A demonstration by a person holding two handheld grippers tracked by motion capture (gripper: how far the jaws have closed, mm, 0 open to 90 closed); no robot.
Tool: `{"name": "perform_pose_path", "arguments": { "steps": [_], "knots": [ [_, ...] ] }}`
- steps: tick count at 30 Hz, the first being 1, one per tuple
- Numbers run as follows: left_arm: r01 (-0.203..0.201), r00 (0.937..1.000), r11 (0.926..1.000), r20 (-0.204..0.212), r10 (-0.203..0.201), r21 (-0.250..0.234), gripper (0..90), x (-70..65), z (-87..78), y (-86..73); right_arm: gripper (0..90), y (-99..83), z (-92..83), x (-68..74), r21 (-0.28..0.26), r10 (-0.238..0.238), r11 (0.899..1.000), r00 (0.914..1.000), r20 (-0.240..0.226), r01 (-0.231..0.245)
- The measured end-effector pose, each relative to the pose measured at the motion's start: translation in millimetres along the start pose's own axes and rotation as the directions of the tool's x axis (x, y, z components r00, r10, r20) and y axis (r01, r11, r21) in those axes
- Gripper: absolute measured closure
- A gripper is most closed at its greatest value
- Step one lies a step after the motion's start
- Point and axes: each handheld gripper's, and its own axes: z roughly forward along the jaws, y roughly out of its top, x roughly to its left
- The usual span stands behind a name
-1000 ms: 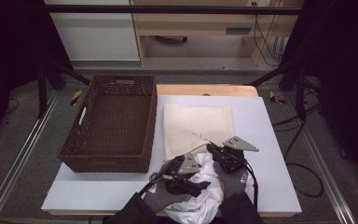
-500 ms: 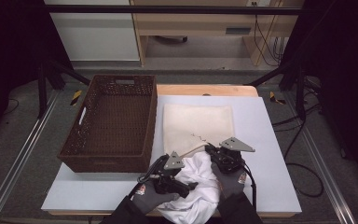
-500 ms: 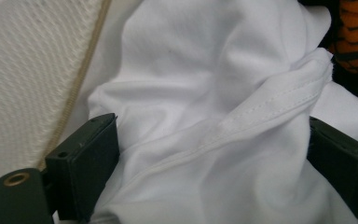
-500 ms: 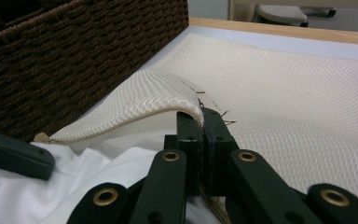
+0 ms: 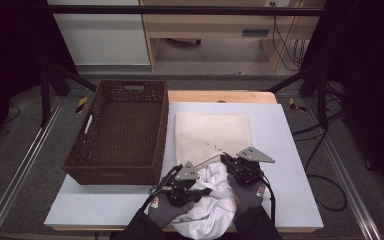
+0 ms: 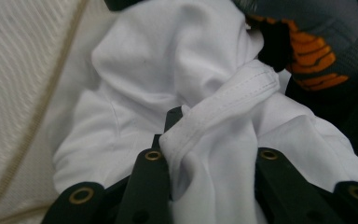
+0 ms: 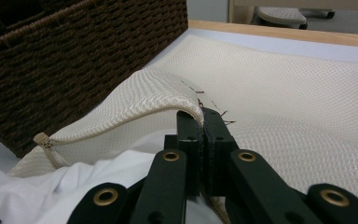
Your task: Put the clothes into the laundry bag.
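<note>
Right gripper view: my right tongs [image 7: 200,122] pinch the lip of the mesh bag [image 7: 279,93], lifting it open on the counter [image 5: 285,130]. My left tongs [image 6: 209,154] have just been closing and now clamp the white garment [image 6: 177,70] at the bag's mouth. Risk: the lip slips and the opening collapses. A basket [image 5: 122,130] stands just left.

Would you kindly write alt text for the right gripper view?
The right gripper, its black fingers shut, pinches the lifted edge of a cream mesh bag. A brown wicker basket stands behind; white cloth bunches below.
</note>
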Motion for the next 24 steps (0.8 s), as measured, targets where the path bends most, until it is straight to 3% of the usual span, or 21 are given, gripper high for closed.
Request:
{"name": "perform_pose_path", "arguments": {
  "steps": [5, 9, 14, 18, 22, 24],
  "knots": [
    [-0.064, 0.9961, 0.9978, -0.059, 0.065, 0.017, 75.7, 1.1, 8.0, 19.4, 87.8, 4.0, -7.0, -1.2, -0.032, 0.004, 0.999, 1.0, 0.002, -0.004],
    [-0.099, 0.9867, 0.9951, -0.129, 0.099, 0.001, 75.0, 6.6, 22.5, 21.7, 87.9, 6.8, -12.4, -2.8, -0.054, 0.008, 0.999, 0.9999, 0.011, -0.008],
    [-0.076, 0.9922, 0.9971, -0.1, 0.074, -0.009, 61.8, 14.5, 30.9, 13.3, 87.9, 5.2, -11.4, -4.6, -0.041, 0.01, 0.999, 0.9999, 0.01, -0.01],
    [-0.084, 0.9919, 0.9964, -0.097, 0.082, -0.012, 42.6, 13.2, 26.9, 11.3, 87.8, 4.9, -9.0, -2.0, -0.034, 0.0, 0.999, 1.0, 0.009, 0.0],
    [-0.076, 0.9945, 0.9966, -0.076, 0.073, -0.033, 28.4, 8.6, 12.4, 11.9, 87.8, 5.0, -9.4, -1.8, -0.031, -0.006, 0.999, 0.9999, 0.012, 0.006],
    [-0.093, 0.9929, 0.9943, -0.08, 0.088, -0.053, 24.7, 2.0, -4.5, 12.6, 87.8, 4.9, -9.2, -2.2, -0.031, -0.006, 0.999, 0.9999, 0.012, 0.006]
  ]
}}
